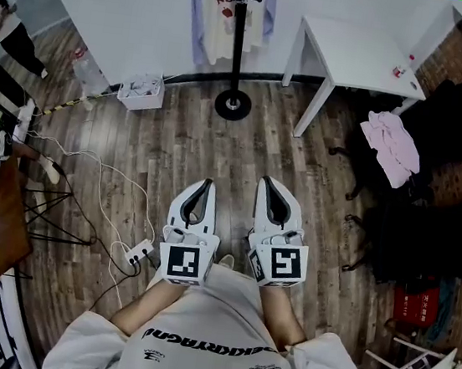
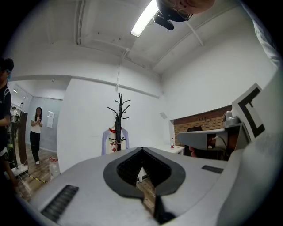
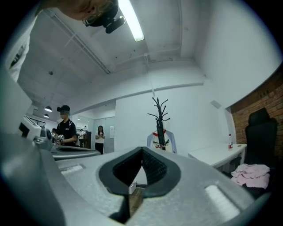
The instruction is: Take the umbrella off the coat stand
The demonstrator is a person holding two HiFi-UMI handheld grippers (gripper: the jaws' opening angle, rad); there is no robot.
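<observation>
Umbrella (image 2: 118, 127): probably the dark slim shape hung along the coat stand (image 1: 236, 49) pole, in front of a shirt (image 1: 222, 18), by the far wall. Left gripper (image 1: 206, 184) and right gripper (image 1: 268, 181) both closed, empty, level, well apart from it. Approach, open one wide, grip mid-body, lift off hook.

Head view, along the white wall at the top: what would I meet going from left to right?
A standing person → white basket on the floor → coat stand with a shirt hung on it → white table.
</observation>
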